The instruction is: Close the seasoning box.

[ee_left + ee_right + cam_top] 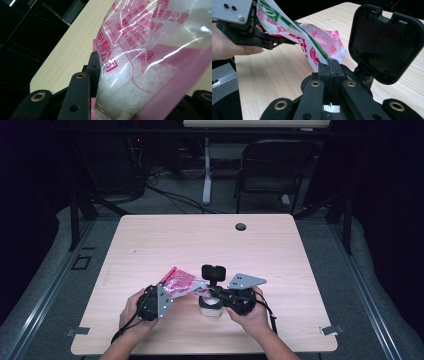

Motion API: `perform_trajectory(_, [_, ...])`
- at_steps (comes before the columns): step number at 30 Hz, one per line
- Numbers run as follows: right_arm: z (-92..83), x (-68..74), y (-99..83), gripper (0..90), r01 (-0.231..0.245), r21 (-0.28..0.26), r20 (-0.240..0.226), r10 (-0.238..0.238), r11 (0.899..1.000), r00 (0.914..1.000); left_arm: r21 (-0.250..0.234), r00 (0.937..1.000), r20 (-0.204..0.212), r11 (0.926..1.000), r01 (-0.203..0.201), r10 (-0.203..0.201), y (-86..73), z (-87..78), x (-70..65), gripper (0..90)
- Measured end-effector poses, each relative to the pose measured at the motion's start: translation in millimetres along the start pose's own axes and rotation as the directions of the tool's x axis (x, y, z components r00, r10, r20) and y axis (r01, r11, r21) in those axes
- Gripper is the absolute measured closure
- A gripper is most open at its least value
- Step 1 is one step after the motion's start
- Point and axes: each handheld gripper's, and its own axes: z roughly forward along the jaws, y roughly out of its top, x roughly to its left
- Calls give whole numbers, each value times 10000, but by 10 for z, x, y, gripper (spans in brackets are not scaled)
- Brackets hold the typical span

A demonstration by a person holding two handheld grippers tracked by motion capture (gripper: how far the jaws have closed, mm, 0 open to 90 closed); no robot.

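Observation:
A clear plastic bag (181, 281) with pink print hangs stretched between my two grippers above the table's near middle. White grains fill the bag (130, 85) in the left gripper view. My left gripper (171, 291) holds its body, with the jaws (147, 80) pressed on either side. My right gripper (329, 63) is shut on a thin printed edge of the bag (312, 47). In the high view the right gripper (209, 291) sits just right of the bag. Each gripper is held in a person's hand.
A white container (210, 308) stands on the wooden table (150, 240) under the right gripper. A black squarish lid (384, 42) stands upright beside it, close to the right jaws. A cable hole (241, 226) lies near the far edge.

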Motion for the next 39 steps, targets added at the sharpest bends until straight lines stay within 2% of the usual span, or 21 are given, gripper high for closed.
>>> perform_trajectory(16, [24, 7, 14, 900, 80, 30, -107, -80, 10000, 9999, 124, 9971, 554, 9986, 511, -517, -64, 67, -12, 685])
perform_trajectory(18, [30, 9, 18, 900, 125, 67, -131, -124, 9999, 9998, 175, 9936, 886, 9975, 680, -693, -94, 99, -11, 683])
perform_trajectory(22, [41, 19, 21, 900, 120, 54, -147, -120, 9999, 9998, 244, 9871, 1230, 9947, 1003, -1026, -123, 142, -15, 683])
perform_trajectory(28, [47, 22, 21, 900, 146, 61, -174, -144, 9999, 9997, 323, 9796, 1517, 9912, 1282, -1316, -145, 184, -29, 681])
perform_trajectory(33, [49, 29, 24, 900, 171, 43, -192, -170, 9998, 9997, 527, 9746, 1767, 9901, 1299, -1372, -152, 217, -48, 670])
perform_trajectory(39, [54, 40, 24, 900, 195, 64, -243, -194, 9998, 9995, 721, 9645, 2030, 9850, 1571, -1687, -172, 256, -65, 662])
